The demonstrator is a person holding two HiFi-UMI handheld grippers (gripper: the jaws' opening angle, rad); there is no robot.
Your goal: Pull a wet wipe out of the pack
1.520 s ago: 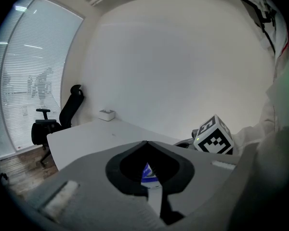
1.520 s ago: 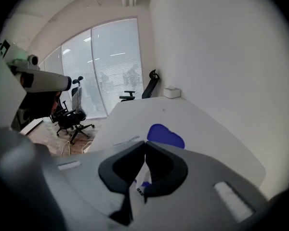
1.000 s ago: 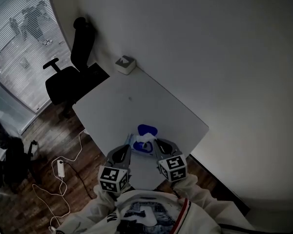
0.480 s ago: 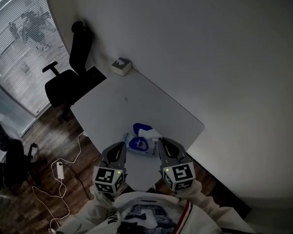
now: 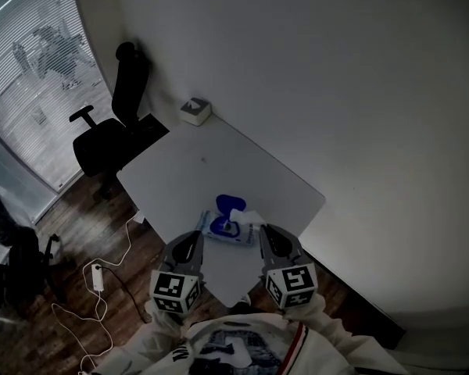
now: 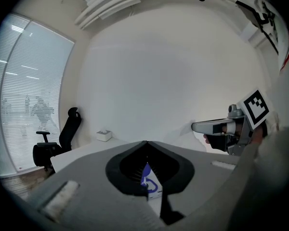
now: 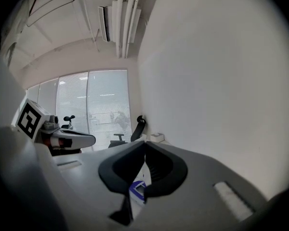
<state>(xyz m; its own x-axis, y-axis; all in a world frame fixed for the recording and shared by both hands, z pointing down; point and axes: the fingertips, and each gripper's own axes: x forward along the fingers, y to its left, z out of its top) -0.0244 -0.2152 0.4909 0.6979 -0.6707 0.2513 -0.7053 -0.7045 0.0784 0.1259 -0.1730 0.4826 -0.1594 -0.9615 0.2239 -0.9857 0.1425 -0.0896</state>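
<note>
One white rectangular table carries one blue-and-white plastic wet-wipe pack near its six o'clock edge, with one white wipe sticking out of it, and one small white box at eleven o'clock. There are two grey handheld grippers: the left gripper at seven o'clock and the right gripper at five. One black office chair stands at ten o'clock, and one white power strip lies at eight.

Nothing here can be read: the print on the wipe pack is too small, and the print on the shirt is too dark.
</note>
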